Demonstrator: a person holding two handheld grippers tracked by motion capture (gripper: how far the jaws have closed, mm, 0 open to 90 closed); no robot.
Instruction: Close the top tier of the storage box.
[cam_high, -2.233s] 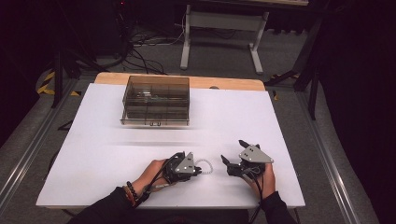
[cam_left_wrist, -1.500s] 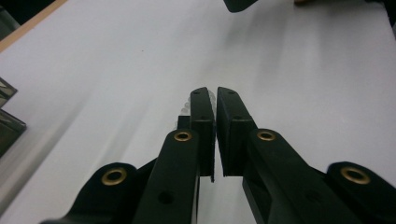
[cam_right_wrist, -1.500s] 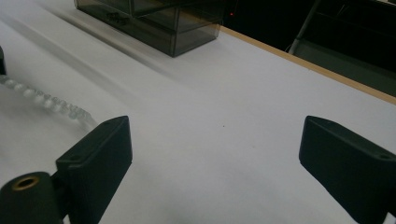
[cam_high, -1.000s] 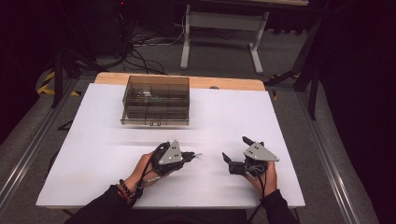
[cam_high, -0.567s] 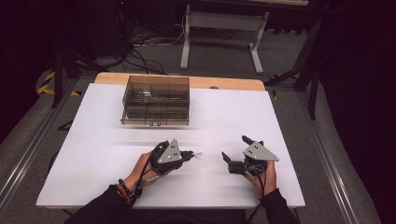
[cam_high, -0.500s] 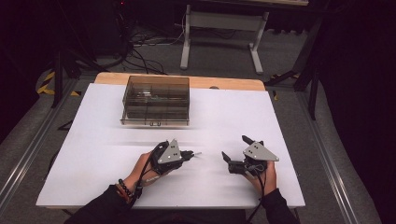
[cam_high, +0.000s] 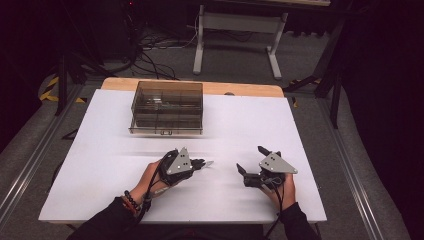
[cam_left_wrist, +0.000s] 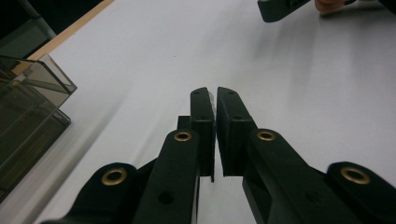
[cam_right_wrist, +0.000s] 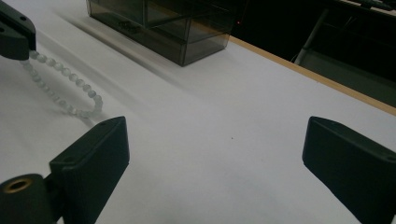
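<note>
While both hands rest low on the white bench (cam_high: 250, 120), the smoky clear box (cam_high: 167, 107) sits at its far side, well apart from them. Left hand-held gripper (cam_high: 202, 163): jaws nearly together, clamped on a string of pale beads (cam_right_wrist: 60, 88) that hangs from the tips and curls onto the bench, per the right gripper view. Right hand-held gripper (cam_high: 250, 162): jaws wide apart, nothing between them, near the beads.
</note>
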